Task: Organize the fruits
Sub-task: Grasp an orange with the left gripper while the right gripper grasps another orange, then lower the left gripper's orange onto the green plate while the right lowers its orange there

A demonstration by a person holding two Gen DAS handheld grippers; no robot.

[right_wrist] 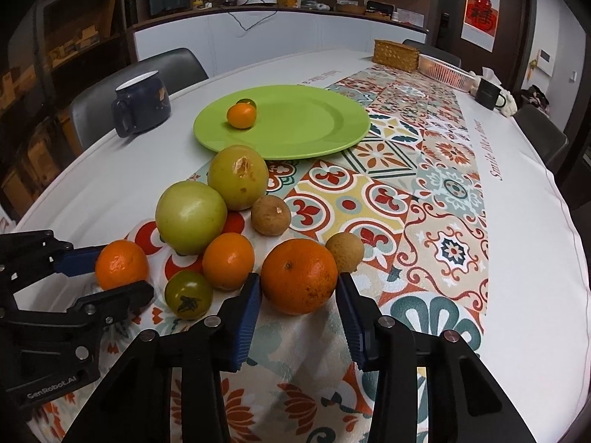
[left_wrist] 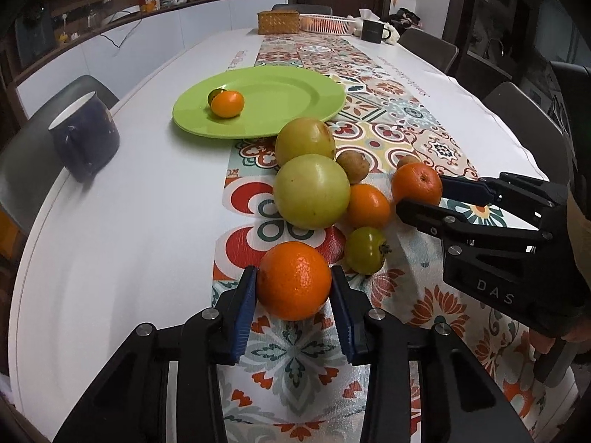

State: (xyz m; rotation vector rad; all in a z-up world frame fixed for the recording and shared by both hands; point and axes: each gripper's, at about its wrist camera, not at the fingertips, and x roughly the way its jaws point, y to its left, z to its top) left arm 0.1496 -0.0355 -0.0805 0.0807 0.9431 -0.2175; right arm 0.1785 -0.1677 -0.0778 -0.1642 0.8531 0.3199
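An orange [left_wrist: 293, 288] lies on the patterned runner, and my left gripper [left_wrist: 293, 270] is shut on it, both blue pads against its sides. My right gripper [right_wrist: 299, 277] is shut on a second orange [right_wrist: 299, 284] the same way; from the left wrist it shows at the right [left_wrist: 421, 193]. Between them lie two large yellow-green fruits [left_wrist: 312, 192] [left_wrist: 304, 142], a small orange [left_wrist: 367, 205], a green tomato [left_wrist: 365, 251] and two small brown fruits [right_wrist: 270, 216] [right_wrist: 345, 251]. Beyond is a green plate [left_wrist: 295, 92] holding a small orange [left_wrist: 227, 103] with a small green fruit behind it.
A dark blue mug [left_wrist: 85, 136] stands left of the plate near the table edge. At the far end are a woven box [left_wrist: 277, 22], a pink basket [left_wrist: 327, 24] and a black mug [left_wrist: 373, 29]. Chairs ring the table.
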